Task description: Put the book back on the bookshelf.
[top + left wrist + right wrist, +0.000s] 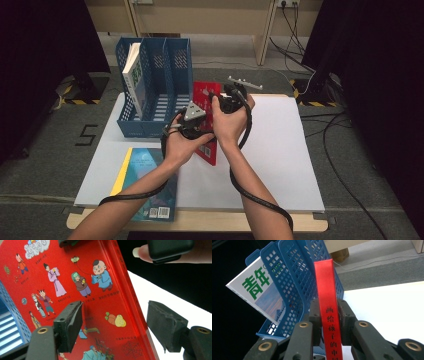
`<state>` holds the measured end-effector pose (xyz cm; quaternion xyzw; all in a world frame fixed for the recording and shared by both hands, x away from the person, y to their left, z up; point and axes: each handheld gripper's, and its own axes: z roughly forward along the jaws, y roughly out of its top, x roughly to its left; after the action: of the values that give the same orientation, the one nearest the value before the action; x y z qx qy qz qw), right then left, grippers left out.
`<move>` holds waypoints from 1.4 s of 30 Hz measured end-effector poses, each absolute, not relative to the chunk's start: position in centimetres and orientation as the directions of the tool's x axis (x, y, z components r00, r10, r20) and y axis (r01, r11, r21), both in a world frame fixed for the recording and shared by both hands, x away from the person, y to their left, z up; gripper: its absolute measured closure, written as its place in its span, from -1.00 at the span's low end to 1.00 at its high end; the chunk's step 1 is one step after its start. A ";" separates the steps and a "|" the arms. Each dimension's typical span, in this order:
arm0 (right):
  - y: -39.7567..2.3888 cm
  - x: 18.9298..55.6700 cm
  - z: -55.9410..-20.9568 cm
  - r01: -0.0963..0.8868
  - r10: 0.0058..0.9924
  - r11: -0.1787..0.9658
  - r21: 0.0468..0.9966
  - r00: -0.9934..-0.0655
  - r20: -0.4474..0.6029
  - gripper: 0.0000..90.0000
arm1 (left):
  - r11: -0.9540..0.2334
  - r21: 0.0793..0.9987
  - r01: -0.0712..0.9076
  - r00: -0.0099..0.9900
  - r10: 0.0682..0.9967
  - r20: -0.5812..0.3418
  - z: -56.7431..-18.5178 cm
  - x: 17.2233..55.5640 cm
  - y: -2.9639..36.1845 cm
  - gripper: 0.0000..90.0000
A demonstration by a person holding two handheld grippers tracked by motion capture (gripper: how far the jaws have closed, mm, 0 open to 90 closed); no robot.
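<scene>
Near the middle of the table (280,150), just beside the blue file rack (155,90), the red book (328,322) stands upright, its spine clamped by the right gripper (329,320). The left gripper (113,326) stands apart around its edge, not pressing.

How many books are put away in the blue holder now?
One: a white book already stands in the blue holder. The right gripper pinches the red book by its spine; the left gripper sits open around it. A teal book waits flat on the table.
</scene>
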<state>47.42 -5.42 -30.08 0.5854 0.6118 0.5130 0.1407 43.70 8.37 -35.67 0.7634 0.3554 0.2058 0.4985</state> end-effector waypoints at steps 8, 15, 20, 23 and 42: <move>-5.4 47.3 -30.1 0.566 0.869 -0.202 0.799 -0.273 0.413 0.72 | -0.263 0.905 0.334 0.653 0.757 -0.021 -35.9 43.9 8.0 -0.38; -5.5 47.1 -29.9 0.569 0.874 -0.179 0.803 -0.283 0.395 0.72 | -0.278 0.904 0.324 0.661 0.750 -0.007 -35.9 43.7 8.1 -0.38; -5.3 46.7 -29.5 0.580 0.871 -0.146 0.801 -0.308 0.382 0.70 | -0.284 0.901 0.327 0.669 0.743 -0.009 -35.7 43.3 8.6 -0.36; -5.3 46.6 -29.2 0.585 0.867 -0.119 0.802 -0.332 0.371 0.67 | -0.293 0.899 0.325 0.677 0.736 -0.005 -35.6 42.9 9.0 -0.32; -5.0 44.9 -28.8 0.592 0.841 -0.068 0.803 -0.399 0.365 0.52 | -0.302 0.902 0.310 0.689 0.725 0.006 -35.6 41.1 10.8 -0.22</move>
<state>44.95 -4.99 -28.79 0.5337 0.6712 0.4991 0.1250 41.08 10.79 -35.61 0.7783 0.3323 0.2125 0.4886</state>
